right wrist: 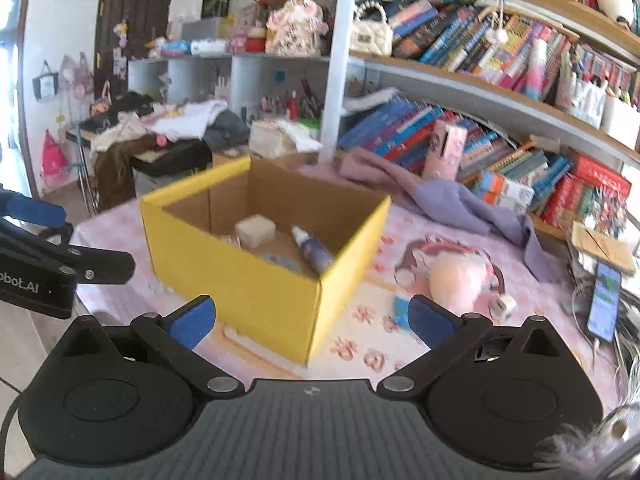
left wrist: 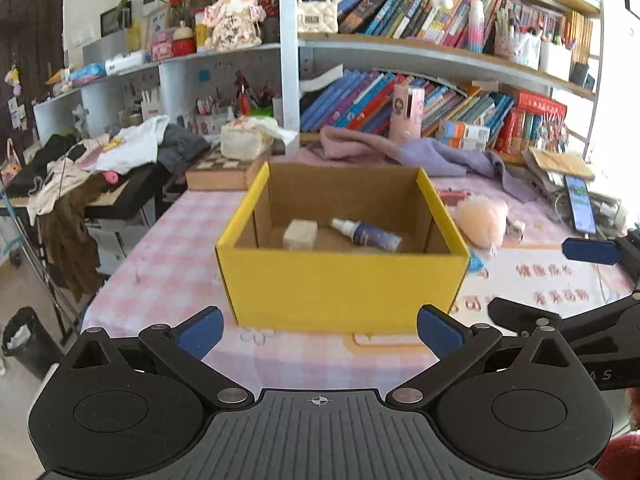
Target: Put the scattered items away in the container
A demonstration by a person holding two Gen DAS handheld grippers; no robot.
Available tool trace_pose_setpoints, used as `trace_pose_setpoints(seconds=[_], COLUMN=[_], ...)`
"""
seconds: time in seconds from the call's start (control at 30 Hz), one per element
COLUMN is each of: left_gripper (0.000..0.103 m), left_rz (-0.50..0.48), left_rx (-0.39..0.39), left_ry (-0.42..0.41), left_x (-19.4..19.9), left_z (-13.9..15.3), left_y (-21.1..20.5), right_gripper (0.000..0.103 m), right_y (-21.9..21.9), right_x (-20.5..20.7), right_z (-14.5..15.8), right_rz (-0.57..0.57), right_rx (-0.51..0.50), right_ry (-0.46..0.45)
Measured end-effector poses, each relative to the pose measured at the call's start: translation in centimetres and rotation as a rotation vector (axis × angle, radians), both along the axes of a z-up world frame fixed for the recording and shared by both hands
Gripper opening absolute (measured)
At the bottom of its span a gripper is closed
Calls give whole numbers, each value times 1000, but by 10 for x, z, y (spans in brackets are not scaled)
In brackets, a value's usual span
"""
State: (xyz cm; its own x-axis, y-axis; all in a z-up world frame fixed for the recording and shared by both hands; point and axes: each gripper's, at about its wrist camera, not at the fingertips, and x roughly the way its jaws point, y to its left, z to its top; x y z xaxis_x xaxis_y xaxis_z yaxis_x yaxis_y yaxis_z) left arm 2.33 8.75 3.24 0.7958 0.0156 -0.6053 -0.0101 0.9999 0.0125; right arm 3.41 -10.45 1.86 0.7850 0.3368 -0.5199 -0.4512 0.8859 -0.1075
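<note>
A yellow cardboard box (left wrist: 344, 288) stands open on the pink checked tablecloth; it also shows in the right wrist view (right wrist: 240, 292). Inside lie a pale square block (left wrist: 300, 234) and a small spray bottle (left wrist: 366, 234), also seen in the right wrist view as the block (right wrist: 255, 231) and the bottle (right wrist: 314, 254). A pink fluffy puff (right wrist: 460, 282) and a small white cube (right wrist: 503, 305) lie on the table right of the box. My left gripper (left wrist: 320, 332) is open and empty in front of the box. My right gripper (right wrist: 312, 320) is open and empty at the box's near corner.
A purple cloth (right wrist: 460, 200) lies behind the box. A phone (right wrist: 604, 306) and cables sit at the right table edge. Bookshelves (left wrist: 440, 96) line the back. A clothes-covered stand (left wrist: 100, 168) and a bin (left wrist: 24, 340) are at the left.
</note>
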Motion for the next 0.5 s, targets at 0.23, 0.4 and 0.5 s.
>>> trace_pose_setpoints(seconds=[0.23,0.4,0.5], left_gripper=[103,103,103], left_rz=[-23,-45,-48], left_rx=[-17,-29,-47], left_ry=[78,105,133], left_x=[-8,-11,-10], left_z=[-22,-30,-35], left_y=[-11,-18,-18], right_gripper=[103,103,103], right_y=[-9,-12,-14], right_x=[-16,-21,-23], right_z=[-14,-21,-23], right_rz=[-47,-72,-82], right_rx=[-33,-64,-75], right_ry=[57,86,101])
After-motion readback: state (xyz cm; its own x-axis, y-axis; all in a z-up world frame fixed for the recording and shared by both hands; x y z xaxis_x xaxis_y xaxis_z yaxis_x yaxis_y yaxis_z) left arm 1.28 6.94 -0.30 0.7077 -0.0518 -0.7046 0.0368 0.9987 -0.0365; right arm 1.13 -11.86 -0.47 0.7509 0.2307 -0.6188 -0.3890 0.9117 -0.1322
